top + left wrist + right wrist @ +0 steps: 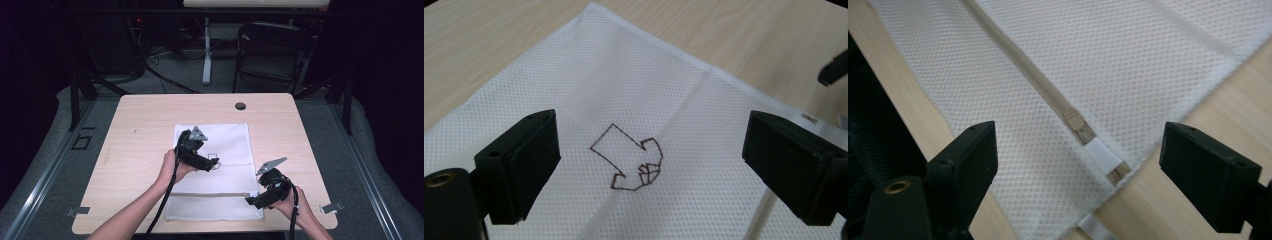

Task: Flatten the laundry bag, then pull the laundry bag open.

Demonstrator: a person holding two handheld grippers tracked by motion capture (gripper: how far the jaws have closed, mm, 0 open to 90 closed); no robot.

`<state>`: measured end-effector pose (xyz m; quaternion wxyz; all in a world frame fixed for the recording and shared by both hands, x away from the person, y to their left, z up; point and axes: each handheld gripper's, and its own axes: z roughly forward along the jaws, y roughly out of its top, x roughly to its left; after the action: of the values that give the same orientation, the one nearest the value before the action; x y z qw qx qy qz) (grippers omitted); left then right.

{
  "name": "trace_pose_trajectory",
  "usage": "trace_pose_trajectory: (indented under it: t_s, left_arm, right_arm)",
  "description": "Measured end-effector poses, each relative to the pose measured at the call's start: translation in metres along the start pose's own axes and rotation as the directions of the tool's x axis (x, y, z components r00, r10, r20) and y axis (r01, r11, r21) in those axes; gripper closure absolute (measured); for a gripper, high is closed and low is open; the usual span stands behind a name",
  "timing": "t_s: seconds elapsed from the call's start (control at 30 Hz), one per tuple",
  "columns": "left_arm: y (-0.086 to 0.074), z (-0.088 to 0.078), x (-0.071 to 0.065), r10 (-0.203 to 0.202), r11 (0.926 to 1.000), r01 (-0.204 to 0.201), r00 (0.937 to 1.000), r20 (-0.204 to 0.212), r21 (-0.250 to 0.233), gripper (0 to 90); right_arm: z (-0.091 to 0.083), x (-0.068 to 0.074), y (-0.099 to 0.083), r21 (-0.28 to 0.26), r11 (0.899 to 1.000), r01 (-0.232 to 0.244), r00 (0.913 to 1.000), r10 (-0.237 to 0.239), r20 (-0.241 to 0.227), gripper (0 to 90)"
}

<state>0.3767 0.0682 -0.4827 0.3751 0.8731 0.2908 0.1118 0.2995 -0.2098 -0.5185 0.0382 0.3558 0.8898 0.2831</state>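
White mesh bag, dimpled woven fabric, rectangular, lies flat at the middle of the table, its near edge close to the table's near edge. Tan zipper runs straight across its near part; the slider sits by a white tab at the right end. A brown outlined logo marks the centre. My left gripper hangs open over that logo, empty. My right gripper stands open above the slider, touching nothing.
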Motion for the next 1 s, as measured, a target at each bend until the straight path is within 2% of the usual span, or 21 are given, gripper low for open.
trace_pose_trajectory:
  t_s: [0.13, 0.23, 0.3, 0.43, 0.53, 0.77, 0.83, 1.0]
  left_arm:
    - [-0.01, -0.001, -0.005, 0.015, 0.9998, -0.015, 0.9999, 0.006, 0.014, 8.2]
    - [-0.016, 0.0, -0.009, 0.033, 0.9991, -0.033, 0.9994, -0.006, 0.028, 8.2]
    - [-0.018, 0.0, -0.009, 0.031, 0.9992, -0.031, 0.9995, -0.003, 0.024, 8.2]
    - [-0.02, 0.002, -0.012, 0.028, 0.9995, -0.028, 0.9996, 0.011, 0.013, 8.7]
    - [-0.022, 0.005, -0.016, 0.047, 0.9987, -0.047, 0.9984, 0.032, 0.017, 9.1]
    - [-0.02, 0.015, -0.029, 0.092, 0.9956, -0.093, 0.9933, 0.071, 0.012, 9.7]
    - [-0.019, 0.018, -0.034, 0.09, 0.9957, -0.091, 0.9926, 0.082, 0.016, 8.6]
    - [-0.02, 0.026, -0.042, 0.12, 0.9918, -0.123, 0.9879, 0.099, 0.032, 7.7]
  right_arm:
    - [-0.005, -0.006, -0.003, -0.006, 1.0, -0.018, 0.9996, 0.018, 0.023, 16.9]
    - [-0.009, -0.012, -0.005, -0.006, 0.999, -0.037, 0.9982, 0.037, 0.048, 21.2]
    - [-0.01, -0.013, -0.006, -0.009, 0.999, -0.053, 0.9976, 0.053, 0.043, 24.6]
    - [-0.01, -0.016, -0.007, -0.015, 0.998, -0.064, 0.9969, 0.064, 0.045, 35.8]
    - [-0.01, -0.016, -0.006, -0.024, 0.999, -0.048, 0.9975, 0.049, 0.05, 47.2]
    - [-0.006, -0.017, -0.008, -0.01, 0.999, -0.047, 0.9981, 0.047, 0.039, 72.1]
    - [-0.003, -0.017, -0.007, -0.001, 0.999, -0.04, 0.9986, 0.04, 0.035, 78.3]
    - [0.003, -0.014, -0.005, 0.019, 1.0, -0.005, 0.9989, 0.004, 0.047, 89.1]
